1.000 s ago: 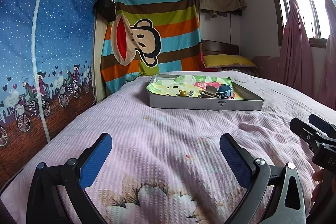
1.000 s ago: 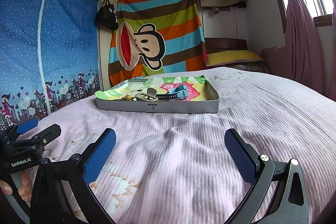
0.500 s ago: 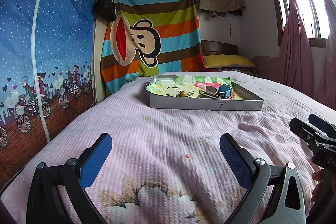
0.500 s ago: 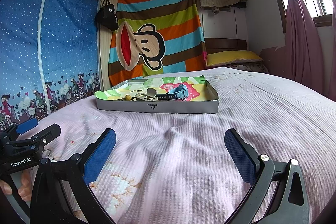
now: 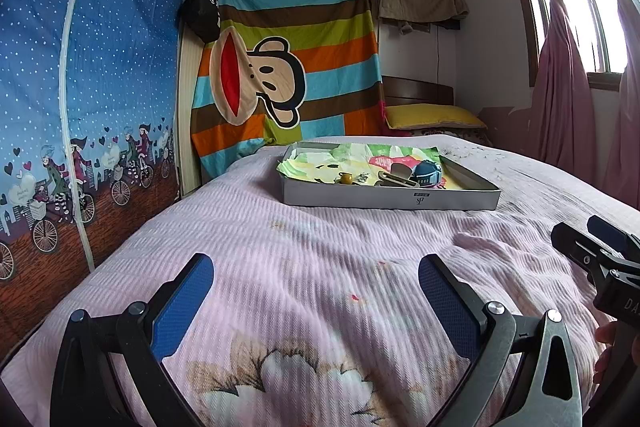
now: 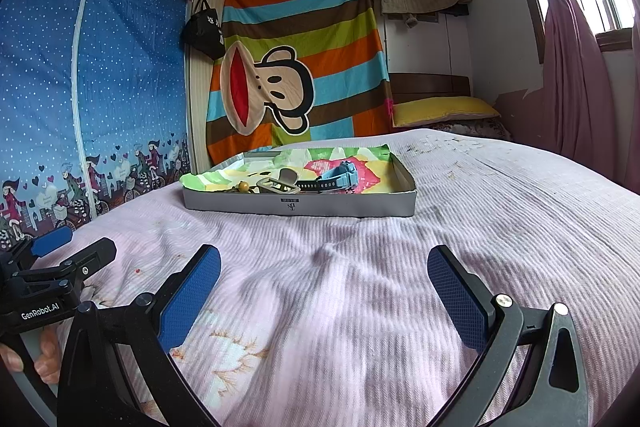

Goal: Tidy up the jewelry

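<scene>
A shallow grey box tray (image 5: 392, 202) (image 6: 340, 207) lined with colourful paper rests on the bed, well ahead of both grippers. Inside it lie a blue watch (image 5: 427, 173) (image 6: 340, 178), a tan hair clip (image 5: 394, 177) (image 6: 280, 183), a small yellow bead (image 5: 345, 178) (image 6: 242, 186) and some small metal pieces. My left gripper (image 5: 316, 291) hovers open over the pink bedspread, holding nothing. Over the same bedspread my right gripper (image 6: 324, 283) is open and empty too. Each gripper shows at the edge of the other's view.
The pink ribbed bedspread (image 5: 320, 247) covers the bed. A blue fabric wardrobe (image 5: 80, 87) stands along the left. A striped monkey cloth (image 5: 296, 67) hangs behind the tray, a yellow pillow (image 5: 432, 117) lies at the far right, and pink curtains (image 5: 560, 87) hang by the window.
</scene>
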